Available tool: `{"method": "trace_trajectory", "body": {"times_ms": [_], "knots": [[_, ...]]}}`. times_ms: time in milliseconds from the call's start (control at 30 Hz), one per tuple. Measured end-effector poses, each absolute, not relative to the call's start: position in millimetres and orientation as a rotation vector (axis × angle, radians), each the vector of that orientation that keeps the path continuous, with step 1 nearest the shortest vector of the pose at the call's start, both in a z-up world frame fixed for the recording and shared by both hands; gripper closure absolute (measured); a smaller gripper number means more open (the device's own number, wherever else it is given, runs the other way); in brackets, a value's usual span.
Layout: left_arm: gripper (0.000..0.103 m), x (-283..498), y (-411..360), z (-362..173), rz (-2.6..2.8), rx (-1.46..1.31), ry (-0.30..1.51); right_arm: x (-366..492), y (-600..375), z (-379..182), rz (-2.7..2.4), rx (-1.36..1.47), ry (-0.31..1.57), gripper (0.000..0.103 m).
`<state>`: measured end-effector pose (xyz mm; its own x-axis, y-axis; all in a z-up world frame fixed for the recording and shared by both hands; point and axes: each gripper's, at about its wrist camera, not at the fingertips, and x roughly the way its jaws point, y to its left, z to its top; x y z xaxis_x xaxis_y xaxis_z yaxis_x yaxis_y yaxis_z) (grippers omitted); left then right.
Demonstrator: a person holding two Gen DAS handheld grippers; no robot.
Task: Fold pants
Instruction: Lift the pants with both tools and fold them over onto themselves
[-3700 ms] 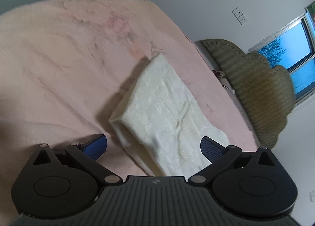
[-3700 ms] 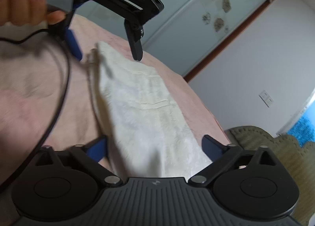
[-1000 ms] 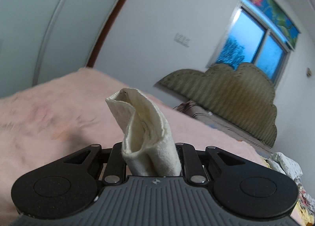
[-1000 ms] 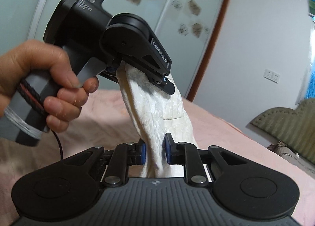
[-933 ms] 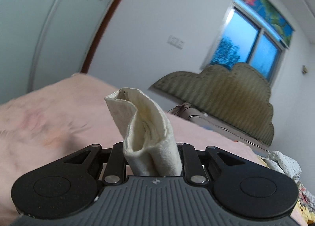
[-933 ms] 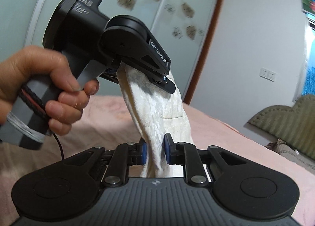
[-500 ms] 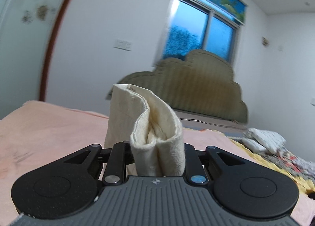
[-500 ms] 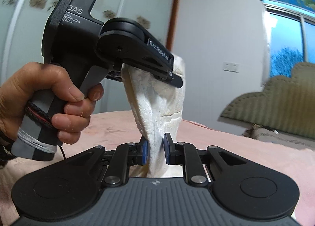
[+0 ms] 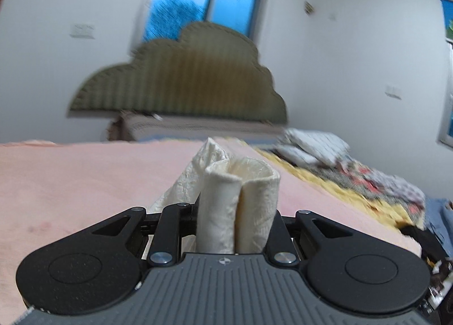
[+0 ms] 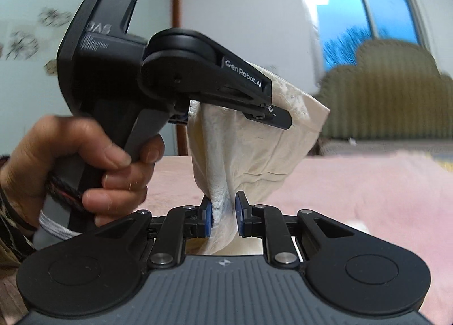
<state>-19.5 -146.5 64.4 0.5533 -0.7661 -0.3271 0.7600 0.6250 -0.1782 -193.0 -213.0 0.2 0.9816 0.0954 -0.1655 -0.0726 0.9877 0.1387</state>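
Both tongs are clamped on the pants, and neither is free. Your left tongs [image 9: 236,223] pinch a doubled roll of the cream pants [image 9: 240,200], which stands up between the fingers and hides the pads. Your right tongs [image 10: 223,217] squeeze a bunched strip of the same pants [image 10: 249,138] between the blue pads [image 10: 208,219]. In the right wrist view your left tongs [image 10: 271,115], held in your left hand [image 10: 85,166], sit above and to the left, with the cloth stretched from them down to the right tongs. So the pants hang in the air above the pink bed [image 10: 368,189], carried at two points, their long run going from the upper grip to the lower, nearer one. Judging by that, laying them down turns on bringing both grips level over the bed, with the headboard [image 9: 181,79] on the far side; the right tongs look the nearer to the bed.
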Motion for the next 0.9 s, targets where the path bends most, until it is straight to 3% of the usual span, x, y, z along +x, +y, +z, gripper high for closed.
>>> {"method": "trace_trajectory", "body": {"times_ms": [500,567,633,900], "knots": [[0.083,-40.0,-234.5,-22.3,-1.053,0.252,0.496,-200.2,-279.5,-37.8,0.033,0.555,0.305,0.086],[0.079,-41.0,-236.1,-27.1,-1.069,0.270,0.515,-195.6,-286.4,-39.9,0.035,0.604,0.316,0.086],[0.069,-40.7,-240.4,-31.1,-1.093,0.279,0.543,-192.4,-293.8,-43.1,0.041,0.642,0.332,0.086],[0.054,-35.5,-230.5,-28.7,-1.134,0.231,0.633,-167.4,-321.4,-47.3,0.045,0.769,0.382,0.084]]}}
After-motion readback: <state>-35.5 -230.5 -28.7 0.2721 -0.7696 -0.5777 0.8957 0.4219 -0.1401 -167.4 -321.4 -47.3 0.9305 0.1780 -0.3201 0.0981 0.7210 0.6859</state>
